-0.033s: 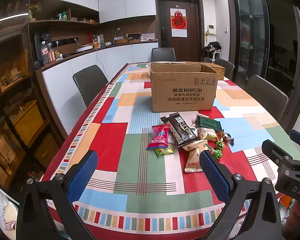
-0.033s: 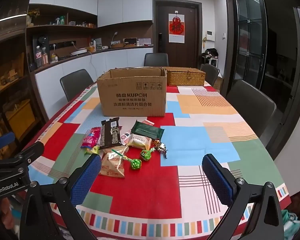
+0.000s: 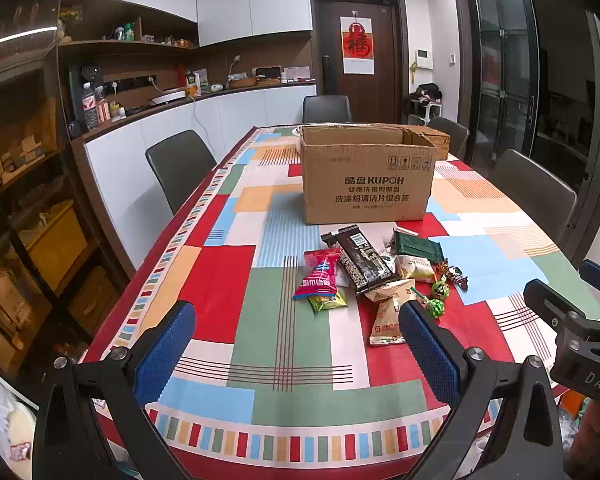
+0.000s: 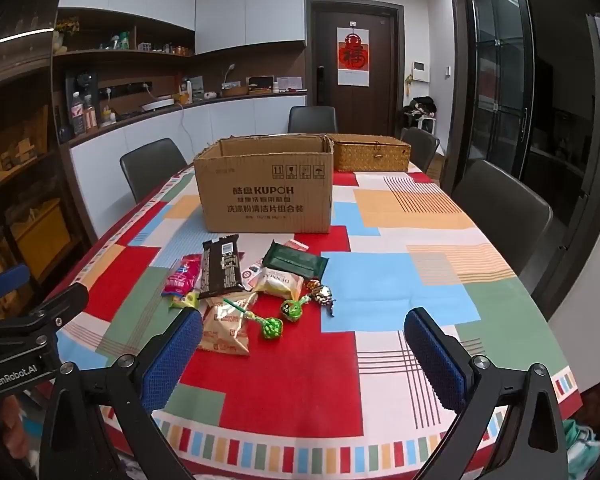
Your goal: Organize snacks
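A pile of snacks lies on the patchwork tablecloth in front of an open cardboard box (image 3: 367, 184) (image 4: 266, 194). In it are a pink packet (image 3: 319, 274) (image 4: 182, 275), a long dark packet (image 3: 360, 258) (image 4: 221, 266), a dark green pack (image 3: 418, 245) (image 4: 294, 262), a tan biscuit bag (image 3: 386, 318) (image 4: 226, 328), a pale packet (image 4: 279, 284) and green lollipops (image 3: 436, 307) (image 4: 271, 327). My left gripper (image 3: 298, 350) is open and empty, low over the near table edge. My right gripper (image 4: 302, 354) is open and empty, just short of the pile.
A woven basket (image 4: 370, 154) stands behind the box. Grey chairs (image 3: 180, 168) (image 4: 500, 204) line both sides of the table. A counter and shelves run along the left wall. Each gripper shows at the edge of the other's view.
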Action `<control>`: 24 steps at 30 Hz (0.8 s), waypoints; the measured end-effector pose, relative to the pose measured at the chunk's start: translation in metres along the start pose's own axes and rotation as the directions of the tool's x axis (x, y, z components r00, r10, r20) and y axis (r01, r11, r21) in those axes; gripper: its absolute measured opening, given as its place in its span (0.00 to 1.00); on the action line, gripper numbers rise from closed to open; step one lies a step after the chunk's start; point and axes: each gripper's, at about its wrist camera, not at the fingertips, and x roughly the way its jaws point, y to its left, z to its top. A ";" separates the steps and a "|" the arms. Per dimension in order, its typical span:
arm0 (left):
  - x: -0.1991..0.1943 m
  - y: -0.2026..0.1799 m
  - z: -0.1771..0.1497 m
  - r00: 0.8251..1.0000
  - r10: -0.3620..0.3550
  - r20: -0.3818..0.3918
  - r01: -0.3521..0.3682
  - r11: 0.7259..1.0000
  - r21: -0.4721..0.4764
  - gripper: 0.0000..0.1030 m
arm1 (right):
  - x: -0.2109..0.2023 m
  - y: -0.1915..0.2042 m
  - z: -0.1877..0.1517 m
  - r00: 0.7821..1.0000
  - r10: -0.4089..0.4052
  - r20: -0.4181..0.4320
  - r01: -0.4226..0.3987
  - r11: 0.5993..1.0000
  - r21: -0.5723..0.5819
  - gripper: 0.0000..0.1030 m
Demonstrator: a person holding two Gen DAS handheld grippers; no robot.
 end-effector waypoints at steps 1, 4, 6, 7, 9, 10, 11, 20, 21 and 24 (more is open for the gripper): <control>0.000 0.000 0.000 1.000 0.001 0.001 -0.001 1.000 0.000 1.00 | 0.002 0.000 -0.001 1.000 0.000 0.000 0.000 1.000 0.001 0.99; 0.000 0.001 0.001 1.000 0.000 -0.001 0.000 1.000 0.000 1.00 | 0.003 0.000 -0.003 1.000 -0.001 0.000 0.001 1.000 0.002 0.99; 0.000 0.001 0.001 1.000 -0.001 -0.002 0.001 1.000 -0.001 1.00 | 0.004 0.000 -0.004 1.000 -0.001 0.000 0.001 1.000 0.002 0.99; 0.000 0.001 0.001 1.000 0.000 -0.002 0.000 1.000 -0.001 1.00 | 0.004 0.000 -0.004 1.000 -0.001 0.000 0.001 1.000 0.002 0.99; 0.000 0.001 0.001 1.000 -0.001 -0.002 0.001 1.000 0.000 1.00 | 0.004 -0.001 -0.004 1.000 -0.001 -0.001 0.001 1.000 0.002 0.99; 0.000 0.001 0.001 1.000 0.000 -0.003 0.000 1.000 0.000 1.00 | 0.004 -0.001 -0.004 1.000 -0.001 -0.001 0.001 1.000 0.002 0.99; 0.000 0.001 0.001 1.000 0.000 -0.002 0.000 1.000 0.000 1.00 | 0.005 -0.001 -0.004 1.000 -0.001 -0.001 0.001 1.000 0.002 0.99; 0.000 0.001 0.001 1.000 -0.001 -0.003 0.001 1.000 0.000 1.00 | 0.005 -0.001 -0.004 1.000 0.000 -0.003 0.000 1.000 0.002 0.99; 0.000 0.001 0.001 1.000 -0.001 -0.004 0.001 1.000 0.000 1.00 | 0.004 -0.001 -0.004 1.000 -0.001 -0.002 0.001 1.000 0.002 0.99; 0.000 0.001 0.001 1.000 0.000 -0.004 0.000 1.000 0.000 1.00 | 0.004 -0.001 -0.004 1.000 -0.001 -0.002 0.001 1.000 0.002 0.99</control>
